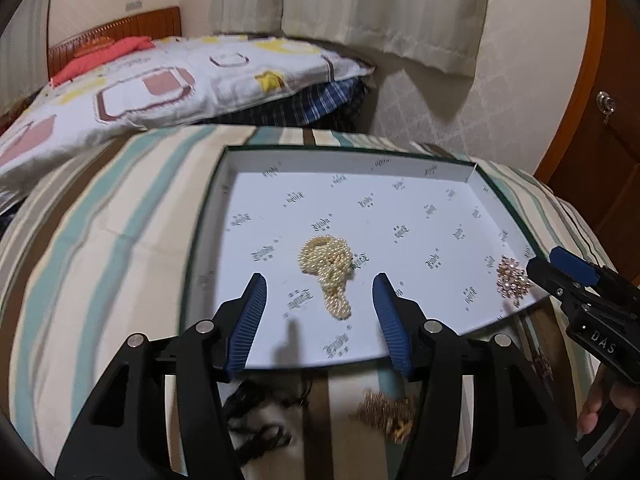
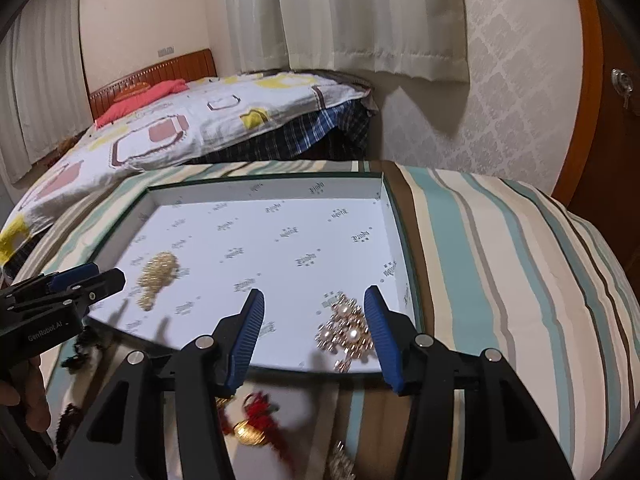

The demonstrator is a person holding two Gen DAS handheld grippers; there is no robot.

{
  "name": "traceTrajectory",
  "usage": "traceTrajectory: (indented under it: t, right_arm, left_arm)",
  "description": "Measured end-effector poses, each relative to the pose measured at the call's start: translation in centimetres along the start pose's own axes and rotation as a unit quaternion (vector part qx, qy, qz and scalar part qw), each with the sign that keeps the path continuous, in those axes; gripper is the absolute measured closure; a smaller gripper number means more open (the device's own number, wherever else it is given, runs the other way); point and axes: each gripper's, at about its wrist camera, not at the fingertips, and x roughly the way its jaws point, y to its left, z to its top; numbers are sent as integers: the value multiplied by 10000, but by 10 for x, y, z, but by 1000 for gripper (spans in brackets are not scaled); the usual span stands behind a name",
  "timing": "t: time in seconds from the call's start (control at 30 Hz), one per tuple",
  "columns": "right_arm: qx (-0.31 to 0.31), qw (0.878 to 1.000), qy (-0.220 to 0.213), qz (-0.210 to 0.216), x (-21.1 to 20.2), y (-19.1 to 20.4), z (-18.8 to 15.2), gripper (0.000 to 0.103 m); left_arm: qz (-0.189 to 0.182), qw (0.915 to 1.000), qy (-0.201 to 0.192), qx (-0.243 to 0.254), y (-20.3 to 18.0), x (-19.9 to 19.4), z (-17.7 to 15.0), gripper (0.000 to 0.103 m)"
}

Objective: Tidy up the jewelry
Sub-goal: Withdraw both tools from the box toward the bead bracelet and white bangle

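Note:
A shallow white box (image 1: 248, 160) (image 2: 168, 196) lies on a striped bedspread. In it a cream pearl bead heap (image 1: 330, 268) (image 2: 158, 276) lies near the front, and a rose-gold pearl brooch (image 1: 514, 280) (image 2: 348, 332) at the front right corner. My left gripper (image 1: 320, 300) is open and empty just short of the bead heap. My right gripper (image 2: 314, 312) is open and empty, its right finger beside the brooch. Each gripper shows in the other's view, the left one (image 2: 104, 280) and the right one (image 1: 560, 268).
Loose jewelry lies on the bedspread before the box: a gold chain piece (image 1: 384, 412), dark pieces (image 1: 256, 432) (image 2: 80, 352), a red and gold ornament (image 2: 256, 424). A patterned quilt (image 1: 180, 80) lies behind. A wooden door (image 2: 612, 120) stands right.

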Motion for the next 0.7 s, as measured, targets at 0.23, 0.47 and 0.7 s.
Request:
traceTrajectory:
  t: [0.23,0.47,0.7]
  right_arm:
    - [-2,9999,-132,7,-38,12,-22,51]
    - [-94,9998,-186,-37,-65,27,-49,51]
    - [-53,9999,-135,34,-80,35,-73,51]
  left_arm:
    - [89,9997,-224,-109,13,-41,-22,46]
    - [190,9995,-205,-178,24,-69,-54,45]
    - [256,9993,-220,-181,31,-92,-83,45]
